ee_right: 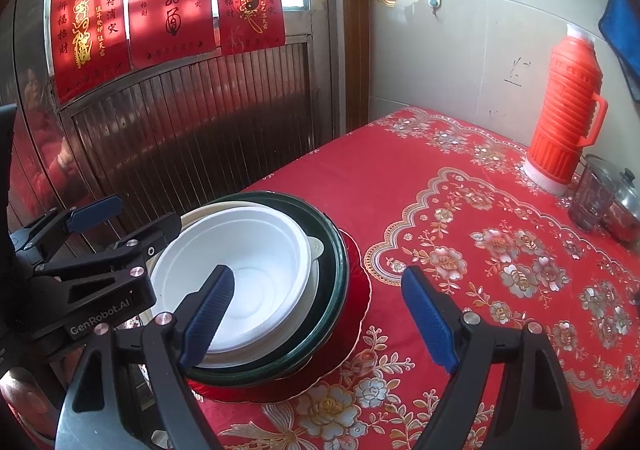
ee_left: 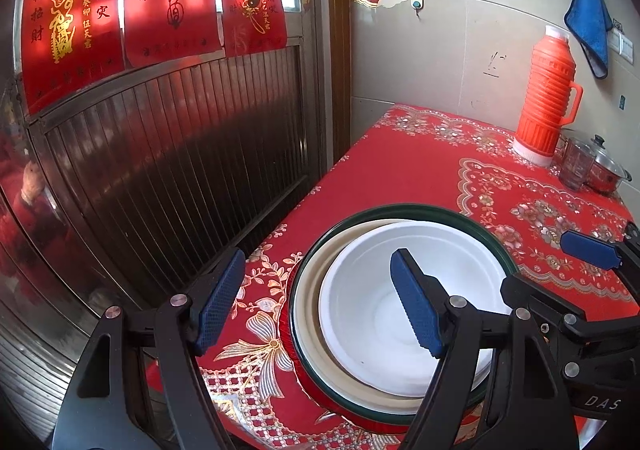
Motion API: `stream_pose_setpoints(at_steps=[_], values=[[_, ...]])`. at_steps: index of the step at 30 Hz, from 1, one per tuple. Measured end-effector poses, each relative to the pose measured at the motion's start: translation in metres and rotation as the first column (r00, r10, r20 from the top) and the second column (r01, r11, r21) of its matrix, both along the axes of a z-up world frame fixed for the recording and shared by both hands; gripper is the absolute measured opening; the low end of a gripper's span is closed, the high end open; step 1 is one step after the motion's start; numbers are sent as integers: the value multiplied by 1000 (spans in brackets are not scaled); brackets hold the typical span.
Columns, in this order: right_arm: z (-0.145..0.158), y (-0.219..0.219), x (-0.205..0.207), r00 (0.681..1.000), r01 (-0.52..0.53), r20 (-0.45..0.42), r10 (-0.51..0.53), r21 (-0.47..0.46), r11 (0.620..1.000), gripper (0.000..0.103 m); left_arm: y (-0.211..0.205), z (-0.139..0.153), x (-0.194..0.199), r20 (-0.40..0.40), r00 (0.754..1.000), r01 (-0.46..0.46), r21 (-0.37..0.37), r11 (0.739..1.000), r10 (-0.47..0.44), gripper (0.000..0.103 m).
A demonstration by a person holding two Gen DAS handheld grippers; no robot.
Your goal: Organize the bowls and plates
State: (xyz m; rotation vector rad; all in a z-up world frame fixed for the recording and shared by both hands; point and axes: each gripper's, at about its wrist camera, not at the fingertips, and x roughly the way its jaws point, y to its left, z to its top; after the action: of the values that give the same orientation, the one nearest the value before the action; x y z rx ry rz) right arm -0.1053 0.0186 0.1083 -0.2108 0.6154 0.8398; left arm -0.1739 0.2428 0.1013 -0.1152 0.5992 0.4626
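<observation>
A white bowl (ee_left: 384, 314) sits nested in a cream bowl (ee_left: 316, 298), inside a dark green bowl (ee_left: 472, 222), all on a red plate (ee_left: 286, 334) near the table's left edge. My left gripper (ee_left: 320, 310) is open and empty, its right finger over the white bowl, its left finger past the stack's left side. In the right wrist view the stack shows as white bowl (ee_right: 248, 270), green bowl (ee_right: 336, 262) and red plate (ee_right: 360, 298). My right gripper (ee_right: 320, 322) is open and empty, its left finger over the white bowl, straddling the stack's right rim.
The table has a red flowered cloth (ee_right: 460, 210). An orange thermos (ee_left: 546, 94), a glass cup (ee_left: 574, 166) and a lidded steel pot (ee_left: 608, 170) stand at the back right by the tiled wall. A metal door (ee_left: 168, 154) is just left of the table.
</observation>
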Motion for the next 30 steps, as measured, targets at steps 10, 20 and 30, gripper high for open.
stream_pose_setpoints(at_steps=[10,20,30], values=[[0,-1,0,1000,-1,-9,1,2,1000,86,4,0,3,0,1000,3,-10,1000,-3,76],[1,-4,-2,1000,-3,-7,3,7,1000,86,2,0,4,1,1000,17,-9,1000,-17,76],[1,-2,-3,1000,0,-12,0,6,1000,86,-2,3,0,21,1000,11,6,1000,-11,76]])
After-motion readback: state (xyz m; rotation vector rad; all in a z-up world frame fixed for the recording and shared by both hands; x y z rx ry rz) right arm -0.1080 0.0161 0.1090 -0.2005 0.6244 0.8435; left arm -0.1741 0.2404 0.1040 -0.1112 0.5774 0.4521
